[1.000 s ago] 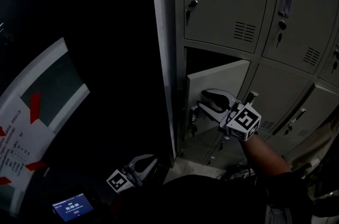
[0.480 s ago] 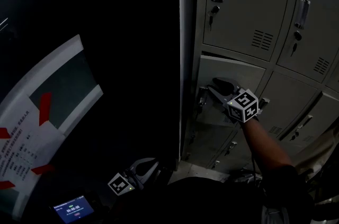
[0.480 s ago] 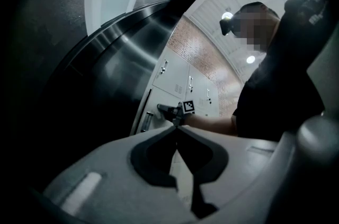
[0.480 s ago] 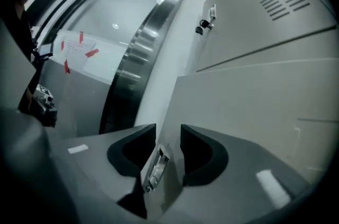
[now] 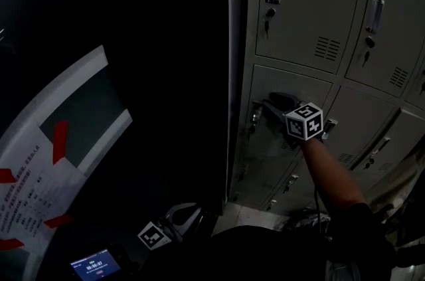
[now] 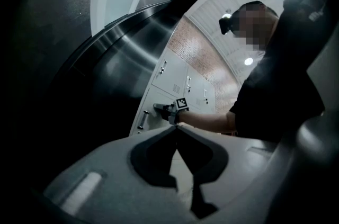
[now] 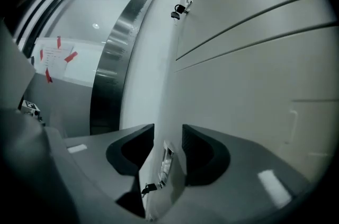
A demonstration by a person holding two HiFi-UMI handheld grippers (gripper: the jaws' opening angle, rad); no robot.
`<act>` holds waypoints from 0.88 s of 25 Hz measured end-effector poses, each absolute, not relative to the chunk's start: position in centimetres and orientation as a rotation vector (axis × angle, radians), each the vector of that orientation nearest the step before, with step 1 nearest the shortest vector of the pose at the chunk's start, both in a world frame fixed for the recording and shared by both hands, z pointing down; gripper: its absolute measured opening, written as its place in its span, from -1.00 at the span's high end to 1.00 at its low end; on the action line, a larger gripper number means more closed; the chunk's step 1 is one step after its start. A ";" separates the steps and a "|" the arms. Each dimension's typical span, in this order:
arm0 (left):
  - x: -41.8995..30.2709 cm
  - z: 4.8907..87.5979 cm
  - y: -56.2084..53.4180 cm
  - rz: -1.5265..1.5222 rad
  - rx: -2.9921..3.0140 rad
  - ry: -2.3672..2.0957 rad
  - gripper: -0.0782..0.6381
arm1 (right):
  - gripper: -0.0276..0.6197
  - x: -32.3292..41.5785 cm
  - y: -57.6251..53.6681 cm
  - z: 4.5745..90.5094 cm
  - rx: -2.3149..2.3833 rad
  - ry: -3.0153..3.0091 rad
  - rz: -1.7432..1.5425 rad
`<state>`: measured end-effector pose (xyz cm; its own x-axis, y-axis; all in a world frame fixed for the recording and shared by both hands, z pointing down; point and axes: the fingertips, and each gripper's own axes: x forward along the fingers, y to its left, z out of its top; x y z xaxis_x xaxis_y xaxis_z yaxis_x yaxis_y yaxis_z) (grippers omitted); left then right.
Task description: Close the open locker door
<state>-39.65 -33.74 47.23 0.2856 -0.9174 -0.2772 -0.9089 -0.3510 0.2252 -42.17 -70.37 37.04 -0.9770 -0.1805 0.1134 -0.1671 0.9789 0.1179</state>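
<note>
Locker door [image 5: 292, 82], smooth grey metal, R gripper [image 7: 168, 133] jaws just opening astride handle [image 7: 166, 162], L gripper [image 6: 176, 127] closed.

The right gripper [image 5: 277, 108] reaches out on a straight, bare forearm [image 5: 330, 172]. Its jaws are apart and have just been opening wider, with the door handle [image 7: 166, 160] seemingly loose between them. The left gripper [image 5: 180, 214] hangs low by the body, jaws together.

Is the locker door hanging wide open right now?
No, in the head view the locker door lies about flush with the neighbouring doors.
</note>
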 end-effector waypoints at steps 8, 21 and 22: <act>-36.6 47.8 -34.8 -0.564 2.569 -1.620 0.77 | 0.38 -34.8 -60.5 37.9 -0.016 -3.053 -0.128; -16.8 47.6 -32.1 -0.491 2.724 -1.312 0.77 | 0.44 -7.5 -44.1 42.7 -0.117 -3.147 0.049; -14.5 47.7 -31.3 -0.491 2.720 -1.282 0.77 | 0.48 -5.3 -43.0 42.9 -0.123 -3.156 0.065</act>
<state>-14.51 -31.35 47.69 0.5947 -0.7650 -0.2474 -0.7344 -0.6421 0.2200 -5.26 -43.00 42.88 -0.9968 0.0775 -0.0194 0.0782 0.9961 -0.0402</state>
